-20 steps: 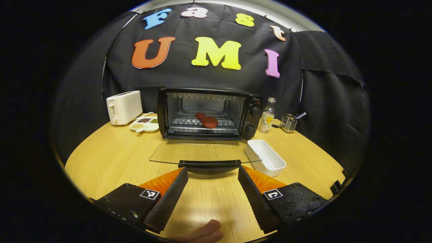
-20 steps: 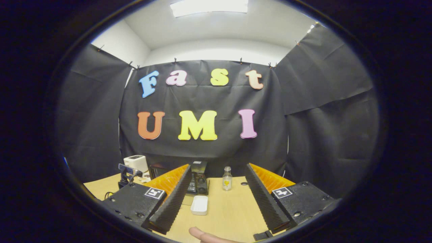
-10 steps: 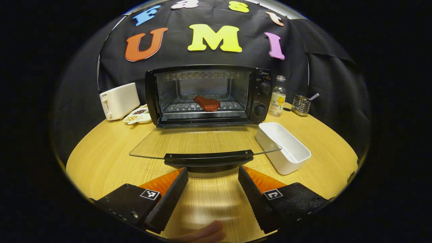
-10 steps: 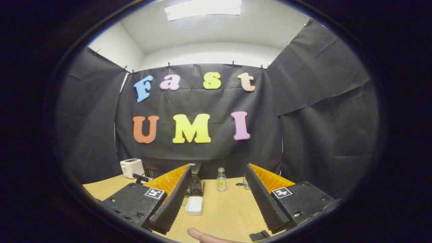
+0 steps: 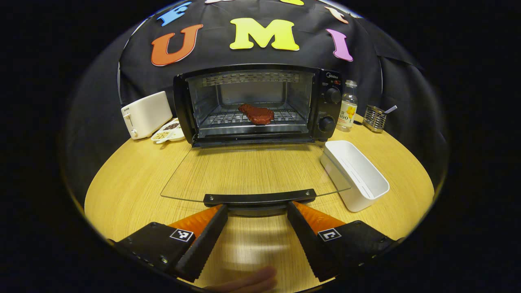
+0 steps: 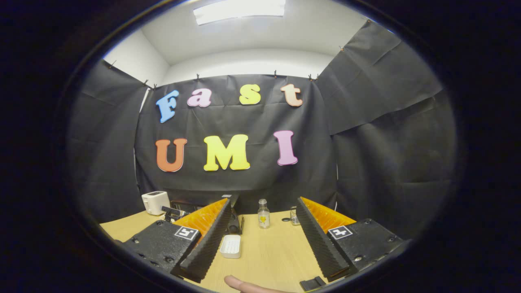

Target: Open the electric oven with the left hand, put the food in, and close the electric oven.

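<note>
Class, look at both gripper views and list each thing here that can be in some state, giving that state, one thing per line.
Black electric oven: open, glass door folded down flat.
Red piece of food: lying on the oven's wire rack.
White rectangular container: empty, beside the door.
Clear bottle with yellow label: upright, capped.
Left gripper: open, at the door's black handle.
Right gripper: open, holding nothing.

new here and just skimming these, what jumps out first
The electric oven stands wide open at the back of the table, a reddish piece of food on its rack and the glass door folded flat. The left gripper, open, sits just before the door handle. An empty white container lies beside the door.
</note>
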{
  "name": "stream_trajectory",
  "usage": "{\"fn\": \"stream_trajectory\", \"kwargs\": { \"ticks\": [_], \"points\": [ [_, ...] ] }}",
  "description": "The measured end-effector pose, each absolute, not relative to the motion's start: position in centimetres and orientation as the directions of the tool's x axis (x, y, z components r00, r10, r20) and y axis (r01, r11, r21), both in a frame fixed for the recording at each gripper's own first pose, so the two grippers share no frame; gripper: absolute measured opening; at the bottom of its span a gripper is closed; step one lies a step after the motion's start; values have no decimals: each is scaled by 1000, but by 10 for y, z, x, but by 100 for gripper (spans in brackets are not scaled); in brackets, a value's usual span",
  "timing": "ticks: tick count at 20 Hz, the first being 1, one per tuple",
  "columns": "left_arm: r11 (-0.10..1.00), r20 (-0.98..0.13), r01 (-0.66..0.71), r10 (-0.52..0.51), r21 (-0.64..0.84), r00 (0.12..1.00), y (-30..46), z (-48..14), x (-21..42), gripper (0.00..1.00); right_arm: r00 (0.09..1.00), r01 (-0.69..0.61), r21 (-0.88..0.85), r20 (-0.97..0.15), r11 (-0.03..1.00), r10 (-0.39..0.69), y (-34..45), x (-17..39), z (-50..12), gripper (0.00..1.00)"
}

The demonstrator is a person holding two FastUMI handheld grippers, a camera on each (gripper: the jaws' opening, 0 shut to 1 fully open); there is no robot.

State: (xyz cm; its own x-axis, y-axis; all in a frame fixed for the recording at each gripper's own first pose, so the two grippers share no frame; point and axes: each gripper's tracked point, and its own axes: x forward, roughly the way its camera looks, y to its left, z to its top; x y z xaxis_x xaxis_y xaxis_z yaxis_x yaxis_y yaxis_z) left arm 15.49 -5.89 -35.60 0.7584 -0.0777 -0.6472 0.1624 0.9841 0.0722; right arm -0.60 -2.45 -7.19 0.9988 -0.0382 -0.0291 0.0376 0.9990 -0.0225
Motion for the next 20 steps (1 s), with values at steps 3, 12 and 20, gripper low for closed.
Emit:
{"fn": "stream_trajectory", "kwargs": {
  "ticks": [3,12,20],
  "points": [
    [985,-624,157,-80,69,777,-59,-347,155,95,998,50,-24,-32,998,-51,-30,-5,-73,96],
    [986,-594,154,-85,66,800,-61,-321,163,95,998,40,-24,-49,999,-41,-29,-3,-76,100],
    [986,-499,158,-110,54,860,-65,-266,195,96,998,38,-23,-43,999,-39,-31,-5,-75,100]
  ]
}}
